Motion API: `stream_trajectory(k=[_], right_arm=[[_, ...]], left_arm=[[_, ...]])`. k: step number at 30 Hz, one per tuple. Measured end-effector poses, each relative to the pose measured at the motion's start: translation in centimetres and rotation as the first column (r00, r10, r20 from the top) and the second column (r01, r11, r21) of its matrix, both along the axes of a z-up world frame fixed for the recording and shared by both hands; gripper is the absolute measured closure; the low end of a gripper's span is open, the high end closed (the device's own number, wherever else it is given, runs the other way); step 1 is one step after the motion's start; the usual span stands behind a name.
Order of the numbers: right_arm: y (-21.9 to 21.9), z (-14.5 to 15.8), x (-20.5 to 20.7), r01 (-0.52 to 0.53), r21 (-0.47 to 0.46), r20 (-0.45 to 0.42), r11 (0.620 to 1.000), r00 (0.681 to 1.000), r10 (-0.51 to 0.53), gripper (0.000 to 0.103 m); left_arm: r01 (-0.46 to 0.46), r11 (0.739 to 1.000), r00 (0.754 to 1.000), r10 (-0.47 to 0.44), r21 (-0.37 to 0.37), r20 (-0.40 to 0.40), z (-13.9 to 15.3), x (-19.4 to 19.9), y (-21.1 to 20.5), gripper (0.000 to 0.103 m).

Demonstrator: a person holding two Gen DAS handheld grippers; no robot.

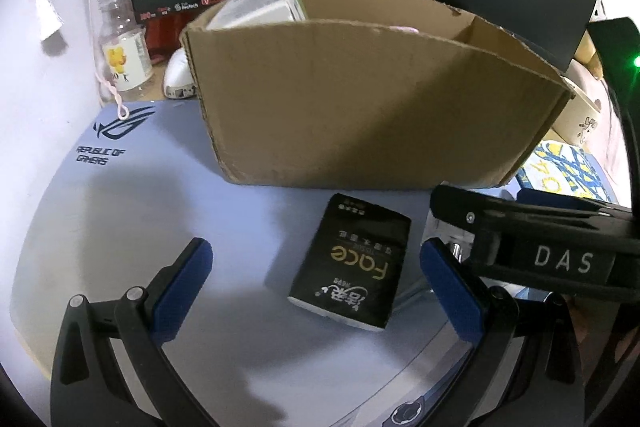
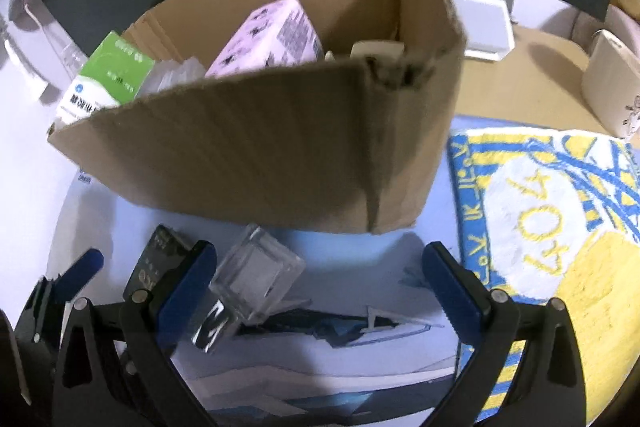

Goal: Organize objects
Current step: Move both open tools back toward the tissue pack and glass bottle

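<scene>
Centrally, a cardboard box on the light-blue desk mat, holding a green-and-white carton and a pink pack. Just before it, black tissue pack and clear plastic case. Left gripper and right gripper: jaws spread wide, gripping nothing.

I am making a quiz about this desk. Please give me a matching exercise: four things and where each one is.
Things:
1. black tissue pack
2. green and white carton
3. clear plastic case
4. yellow and blue towel

Places:
a. inside the cardboard box
b. right of the box
c. between the open left tongs
d. between the open right tongs

Pairs: 1-c, 2-a, 3-d, 4-b
</scene>
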State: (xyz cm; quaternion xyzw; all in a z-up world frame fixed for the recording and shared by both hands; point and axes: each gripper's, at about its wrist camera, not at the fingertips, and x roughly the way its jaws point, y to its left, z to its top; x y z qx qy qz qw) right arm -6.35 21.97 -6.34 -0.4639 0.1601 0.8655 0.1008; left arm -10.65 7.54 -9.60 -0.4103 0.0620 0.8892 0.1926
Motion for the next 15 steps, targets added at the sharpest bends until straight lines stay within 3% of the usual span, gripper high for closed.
stream_trajectory(k=[7, 15], right_arm=[[-0.41, -0.20, -0.16, 0.020, 0.015, 0.012, 1.000, 1.000, -0.020, 0.000], [-0.95, -0.36, -0.12, 0.029, 0.034, 0.018, 0.999, 0.999, -0.030, 0.000]], left_arm=[[-0.020, 1.000, 0.999, 0.020, -0.019, 0.047, -0.96, -0.74, 0.15, 0.000], [-0.029, 0.997, 0.999, 0.032, -0.064, 0.040, -1.10, -0.64, 0.48, 0.000]])
